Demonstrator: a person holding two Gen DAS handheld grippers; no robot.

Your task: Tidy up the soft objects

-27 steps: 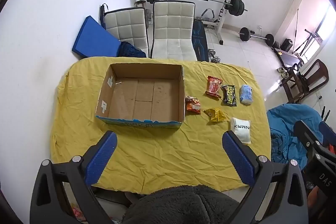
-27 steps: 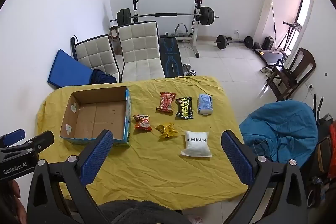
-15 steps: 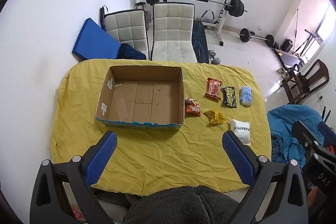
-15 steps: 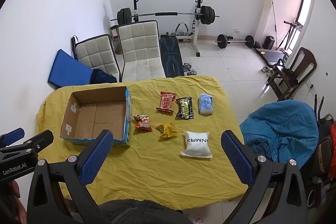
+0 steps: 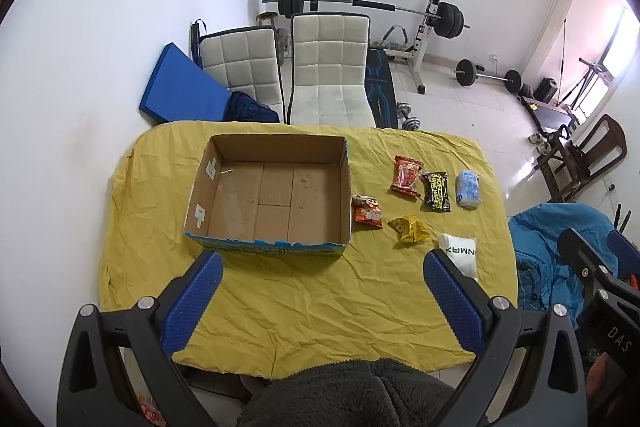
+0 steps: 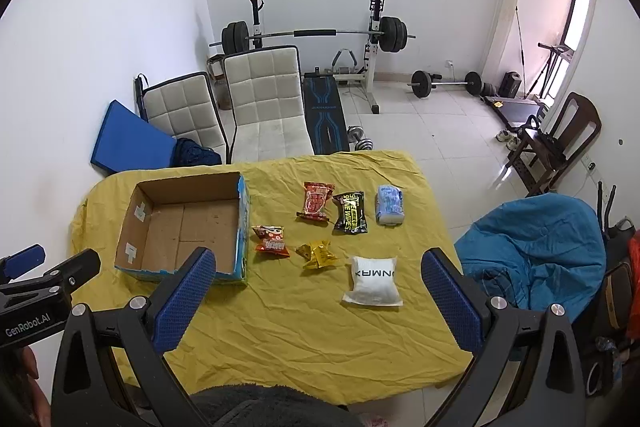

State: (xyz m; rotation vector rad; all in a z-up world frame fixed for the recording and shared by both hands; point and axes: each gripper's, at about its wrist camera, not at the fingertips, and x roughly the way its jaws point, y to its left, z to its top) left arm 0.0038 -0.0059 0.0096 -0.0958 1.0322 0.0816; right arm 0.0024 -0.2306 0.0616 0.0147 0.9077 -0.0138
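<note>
box (image 5: 268, 199): empty, left on counter (image 5: 304, 299), ready for packets
packets (image 6: 316, 205): loose, right of box
left gripper (image 5: 320, 287), right gripper (image 6: 316, 287): both apart, holding nothing

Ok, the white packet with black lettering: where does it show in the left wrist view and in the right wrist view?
Left wrist view: the white packet lies at the right edge of the yellow cloth, partly hidden behind the right finger of the left tongs.
Right wrist view: it lies in full sight, centre right, nearest the camera.
Shared landmark: the yellow wrapper just beside it, toward the cardboard box.
</note>
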